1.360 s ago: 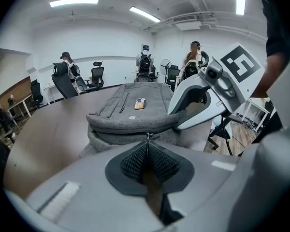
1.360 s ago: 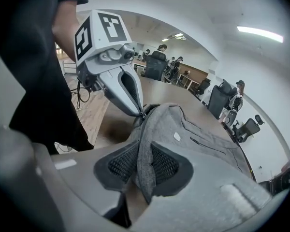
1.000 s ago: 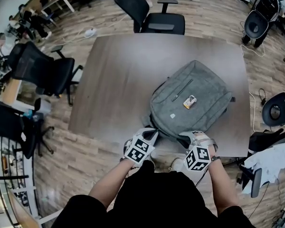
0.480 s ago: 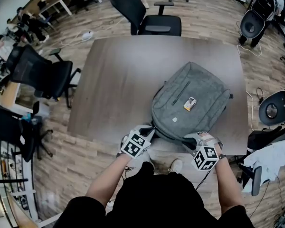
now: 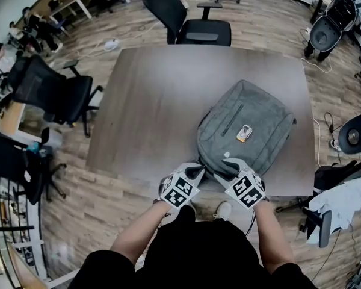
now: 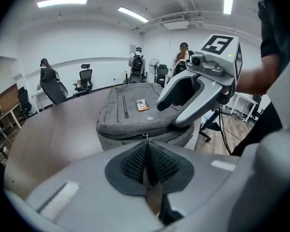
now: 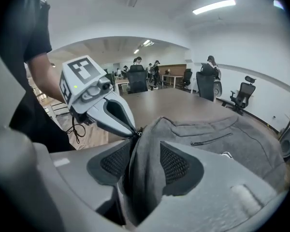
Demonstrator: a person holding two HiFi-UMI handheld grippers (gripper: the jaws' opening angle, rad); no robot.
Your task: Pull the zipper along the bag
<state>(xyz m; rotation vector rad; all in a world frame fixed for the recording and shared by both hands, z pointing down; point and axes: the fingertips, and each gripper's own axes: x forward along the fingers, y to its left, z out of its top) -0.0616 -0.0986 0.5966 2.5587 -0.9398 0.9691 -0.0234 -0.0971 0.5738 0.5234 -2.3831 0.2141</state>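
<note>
Right gripper leftward, fingers wider around bag

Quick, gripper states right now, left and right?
Left gripper: shut on the zipper pull.
Right gripper: open, just opened wider, with a fold of the bag between its fingers.

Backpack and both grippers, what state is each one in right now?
Backpack: lying flat on the table, front pocket zipped.
Zipper pull: pinched at the bag's near edge.
Left gripper: jaws shut on the zipper pull.
Right gripper: jaws have just been opening, with a fold of backpack fabric between them.
</note>
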